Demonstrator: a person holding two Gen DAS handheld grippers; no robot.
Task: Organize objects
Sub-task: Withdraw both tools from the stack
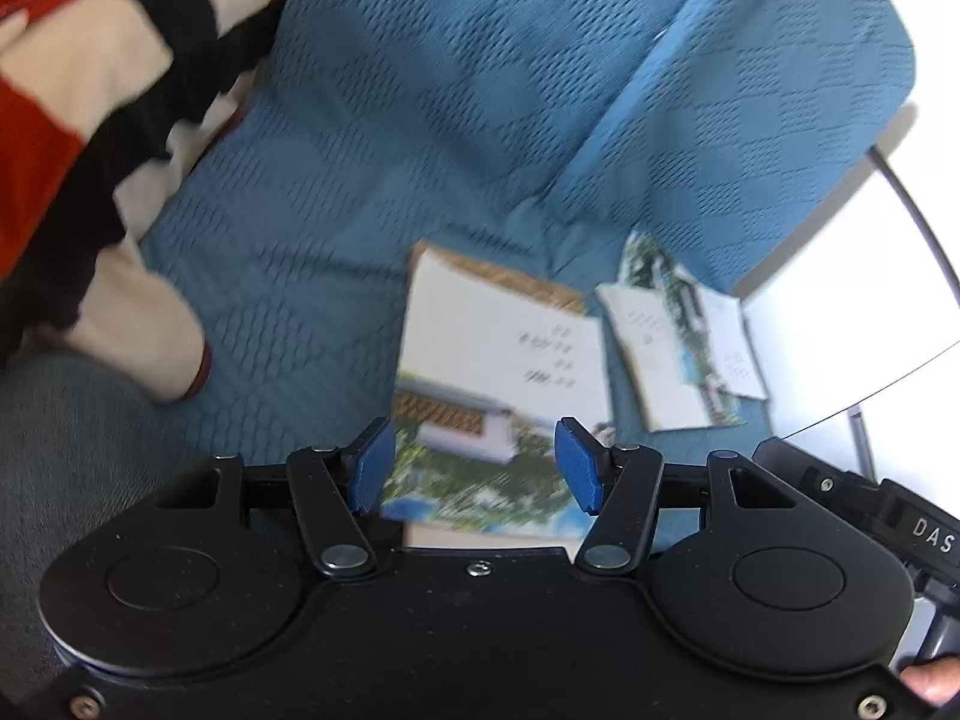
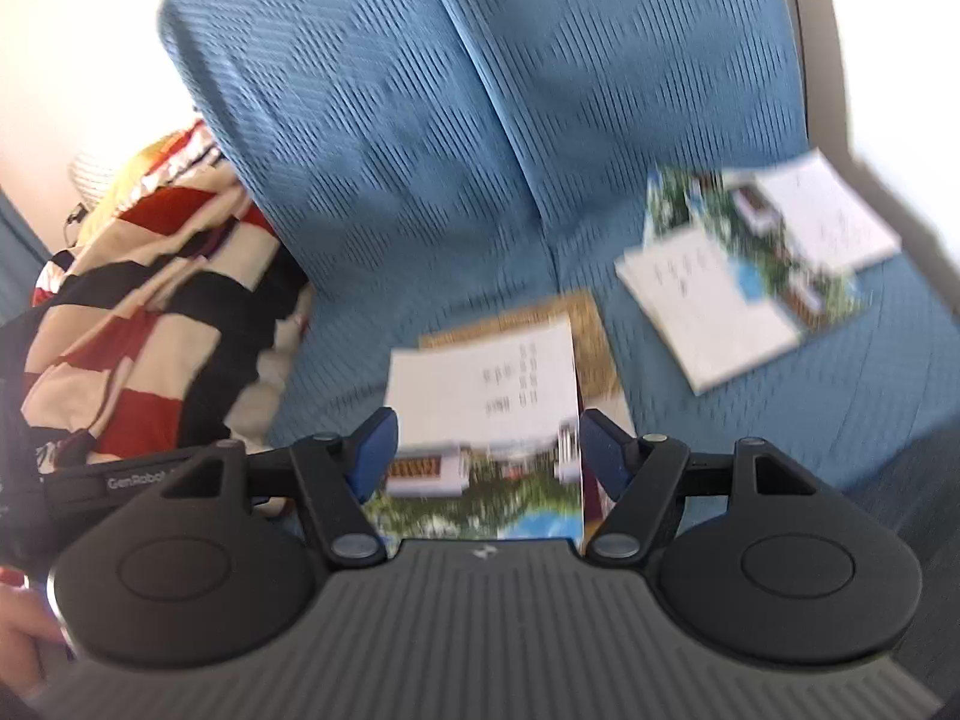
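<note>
While one booklet lies flat on the blue sofa seat atop a tan-patterned one, two more booklets sit overlapped & askew near it toward the seat's right end, so the job looks partly done: prob. those still need squaring up or stacking. Nr booklet lies below & between both sets of tongs, not touched. Left gripper released, jaws apart, nothing held. Right gripper same: spread, empty. Striped red/black/cream blanket heaped at the seat's left end, apart from the booklets.
</note>
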